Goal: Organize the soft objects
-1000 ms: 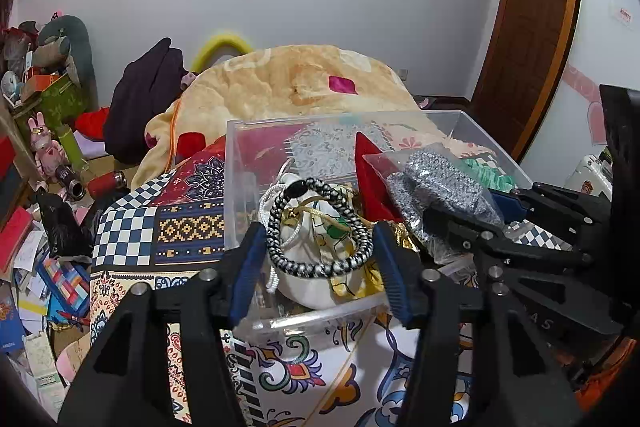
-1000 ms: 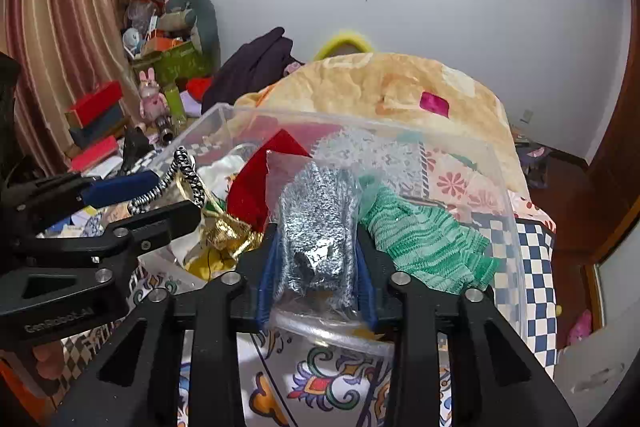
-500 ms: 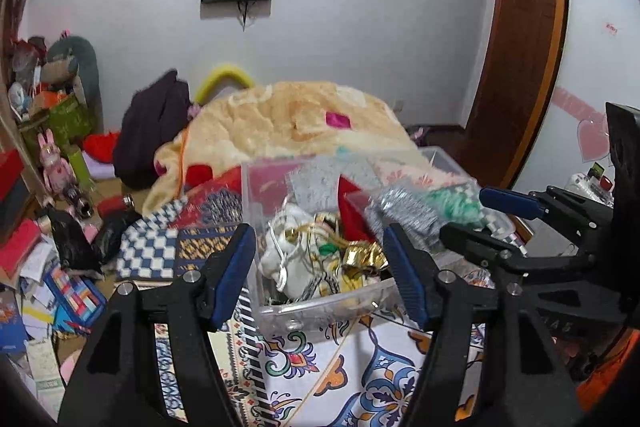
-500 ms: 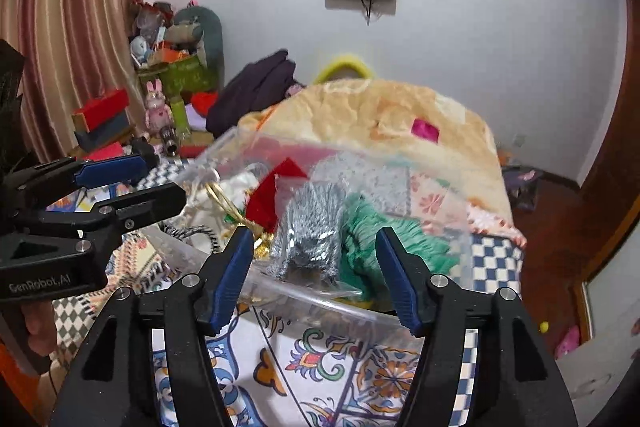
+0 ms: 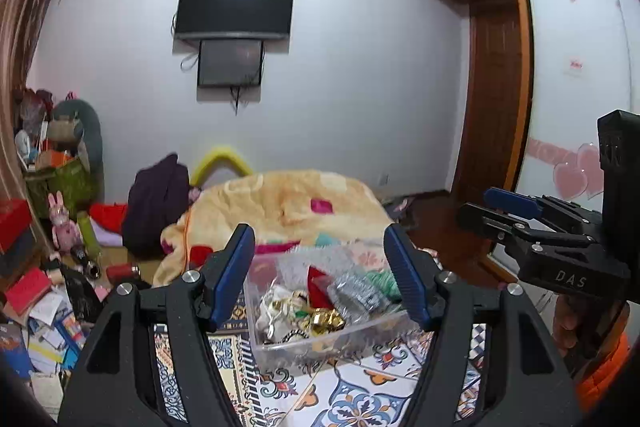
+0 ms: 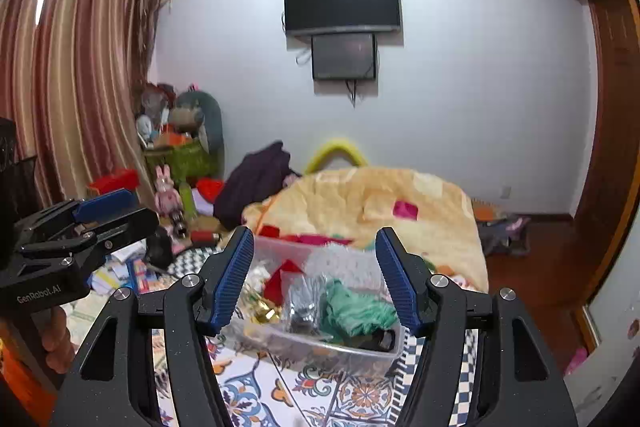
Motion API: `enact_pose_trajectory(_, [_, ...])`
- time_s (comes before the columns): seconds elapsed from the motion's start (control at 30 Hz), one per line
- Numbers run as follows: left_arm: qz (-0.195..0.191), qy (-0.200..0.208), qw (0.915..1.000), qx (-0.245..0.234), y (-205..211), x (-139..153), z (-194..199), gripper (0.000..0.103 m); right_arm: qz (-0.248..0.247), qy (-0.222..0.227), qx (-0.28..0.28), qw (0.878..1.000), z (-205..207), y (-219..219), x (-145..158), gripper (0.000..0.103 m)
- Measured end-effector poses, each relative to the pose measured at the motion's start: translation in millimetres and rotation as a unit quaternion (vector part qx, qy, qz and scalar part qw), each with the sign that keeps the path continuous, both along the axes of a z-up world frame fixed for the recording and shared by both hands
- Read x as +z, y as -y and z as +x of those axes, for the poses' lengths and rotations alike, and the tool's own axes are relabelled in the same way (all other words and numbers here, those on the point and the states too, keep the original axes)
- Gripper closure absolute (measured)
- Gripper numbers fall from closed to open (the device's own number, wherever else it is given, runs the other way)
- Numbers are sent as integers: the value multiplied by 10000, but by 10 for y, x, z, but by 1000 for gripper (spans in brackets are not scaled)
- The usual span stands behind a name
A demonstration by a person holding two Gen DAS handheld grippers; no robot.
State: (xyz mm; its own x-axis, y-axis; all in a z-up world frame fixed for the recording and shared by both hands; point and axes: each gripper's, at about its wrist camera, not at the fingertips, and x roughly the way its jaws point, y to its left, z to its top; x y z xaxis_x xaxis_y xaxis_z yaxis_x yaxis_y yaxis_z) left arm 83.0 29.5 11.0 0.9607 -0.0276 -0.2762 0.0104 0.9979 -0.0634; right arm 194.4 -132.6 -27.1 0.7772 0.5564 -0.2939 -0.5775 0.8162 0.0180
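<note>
Holding both tools above the near end of the bed, you have the left gripper (image 5: 322, 275) spread wide with nothing between its blue pads; its jaws have just been opening. Your right gripper (image 6: 316, 277) also stands wide and empty, its jaws having just parted too. Beyond the fingertips, the clear plastic bin (image 6: 320, 347) sits on the patterned bedspread (image 6: 256, 395), holding the silver pouch (image 6: 304, 301), the green knit cloth (image 6: 356, 309) just right of it, a red cloth (image 6: 280, 279) and gold trinkets (image 5: 320, 319).
</note>
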Motion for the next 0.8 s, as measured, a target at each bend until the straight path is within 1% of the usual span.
enact_pose_trajectory(0.13, [17, 228, 9997, -4, 47, 115, -135, 27, 190, 217, -11, 9996, -126, 47, 95, 29])
enact_pose_trajectory(0.2, [25, 307, 9995, -3, 66, 150, -200, 23, 250, 292, -5, 9993, -175, 56, 120, 26])
enact_pose_trajectory(0.27, [25, 378, 9993, 27, 78, 169, -249, 14, 269, 336, 5, 9991, -200, 59, 118, 19])
enact_pose_trajectory(0.4, [-2, 421, 9991, 30, 92, 158, -308, 8, 284, 397, -5, 9988, -230, 80, 90, 13])
enact_pose_trajectory(0.47, [-45, 417, 9991, 32, 81, 147, -321, 4, 305, 394, -18, 9988, -232, 93, 81, 5])
enact_pose_trajectory(0.53, [-48, 411, 9991, 27, 80, 139, -326, 3, 347, 416, -54, 9985, -250, 117, 75, 1])
enact_pose_trajectory(0.63, [-59, 417, 9991, 63, 74, 126, -336, 1, 377, 417, -80, 9984, -256, 139, 67, 0])
enact_pose_trajectory(0.8, [-102, 381, 9992, 48, 51, 109, -328, 0, 370, 364, -110, 9986, -283, 188, 22, 0])
